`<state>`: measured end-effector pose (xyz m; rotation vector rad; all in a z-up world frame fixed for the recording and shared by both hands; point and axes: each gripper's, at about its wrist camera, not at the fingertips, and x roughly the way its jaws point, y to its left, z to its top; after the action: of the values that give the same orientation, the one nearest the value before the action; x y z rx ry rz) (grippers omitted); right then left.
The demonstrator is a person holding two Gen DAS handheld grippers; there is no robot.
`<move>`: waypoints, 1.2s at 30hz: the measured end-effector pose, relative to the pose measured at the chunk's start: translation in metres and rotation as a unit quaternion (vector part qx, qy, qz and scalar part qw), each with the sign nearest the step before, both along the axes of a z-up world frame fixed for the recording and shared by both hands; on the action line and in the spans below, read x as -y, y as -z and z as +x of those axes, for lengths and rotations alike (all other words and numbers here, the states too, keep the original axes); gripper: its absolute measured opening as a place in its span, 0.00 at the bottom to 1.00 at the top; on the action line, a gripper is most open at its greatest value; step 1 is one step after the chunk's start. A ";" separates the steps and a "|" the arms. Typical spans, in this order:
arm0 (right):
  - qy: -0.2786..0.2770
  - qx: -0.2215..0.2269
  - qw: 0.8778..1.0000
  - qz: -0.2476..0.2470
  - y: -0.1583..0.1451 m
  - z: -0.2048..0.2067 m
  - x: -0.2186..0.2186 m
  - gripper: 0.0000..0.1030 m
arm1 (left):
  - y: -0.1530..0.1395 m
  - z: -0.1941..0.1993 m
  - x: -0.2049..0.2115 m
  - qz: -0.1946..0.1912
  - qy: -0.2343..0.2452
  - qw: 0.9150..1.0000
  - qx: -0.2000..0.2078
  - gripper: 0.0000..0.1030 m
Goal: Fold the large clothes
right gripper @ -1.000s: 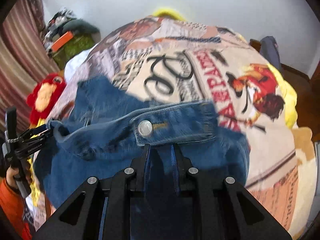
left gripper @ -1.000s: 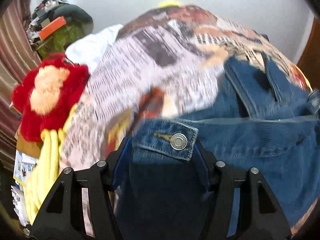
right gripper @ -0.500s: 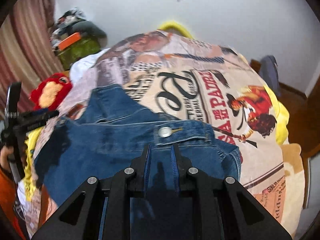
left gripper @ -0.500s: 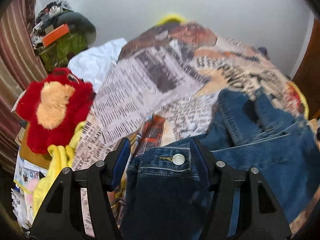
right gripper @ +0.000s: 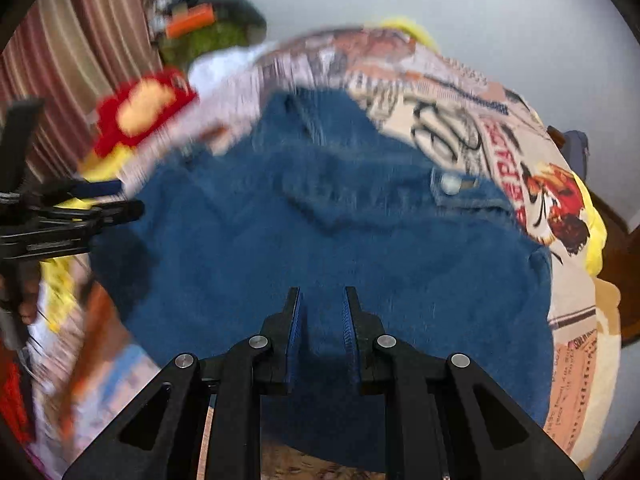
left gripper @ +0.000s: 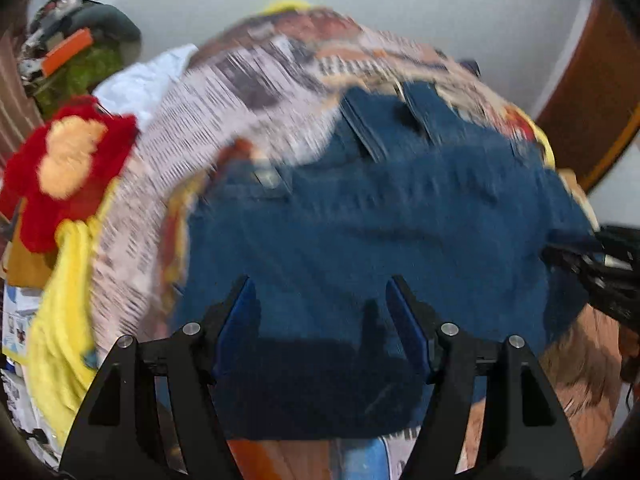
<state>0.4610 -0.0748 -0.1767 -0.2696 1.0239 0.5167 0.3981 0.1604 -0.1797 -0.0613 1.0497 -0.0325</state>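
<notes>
We have a big blue jacket (left gripper: 380,216) lying on the bed (right gripper: 472,92), spread over the printed cover. It looks like one fold is done, since a cuff with a metal button (right gripper: 450,183) lies on top near the right side. We cannot be sure, because both views are blurry.

Our left gripper (left gripper: 318,316) is open wide, with nothing between its fingers. The jacket lies flat just under and ahead of it. Our right gripper (right gripper: 322,316) has its fingers closer together, but there is a gap and we see no cloth pinched in it. The jacket lies under it too.

We think the next step is to pick up a new edge for the next fold. To do it well, we should move each gripper out to a side of the jacket, not the middle. We should pinch only the jacket and not the cover under it. Both sides should lift together and stay level, so the fold comes out straight.

The red plush toy (left gripper: 66,168) sits off to the left, well apart from the jacket.
</notes>
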 end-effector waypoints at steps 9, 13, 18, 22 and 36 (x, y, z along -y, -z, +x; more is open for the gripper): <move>-0.029 0.051 0.998 -0.037 0.034 -0.016 0.009 0.15 | 0.045 -0.017 0.004 0.063 -0.001 0.998 -0.021 0.71; -0.018 0.049 0.998 -0.035 0.032 -0.020 0.016 0.15 | 0.045 -0.027 -0.005 0.077 -0.008 0.997 -0.020 0.72; 0.008 0.047 0.998 -0.043 0.027 -0.017 0.044 0.14 | 0.040 -0.042 -0.021 0.083 -0.025 0.996 -0.018 0.72; 0.037 0.044 0.997 -0.046 0.020 -0.019 0.071 0.15 | 0.032 -0.051 -0.032 0.095 -0.056 0.994 -0.017 0.72; 0.136 0.025 0.989 -0.043 0.007 -0.031 0.157 0.15 | 0.007 -0.109 -0.091 -0.005 -0.172 0.985 0.003 0.72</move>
<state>0.4302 -0.2318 -0.1833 -0.2137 1.0172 0.2185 0.2893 0.2516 -0.1870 -0.2507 1.0216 0.2740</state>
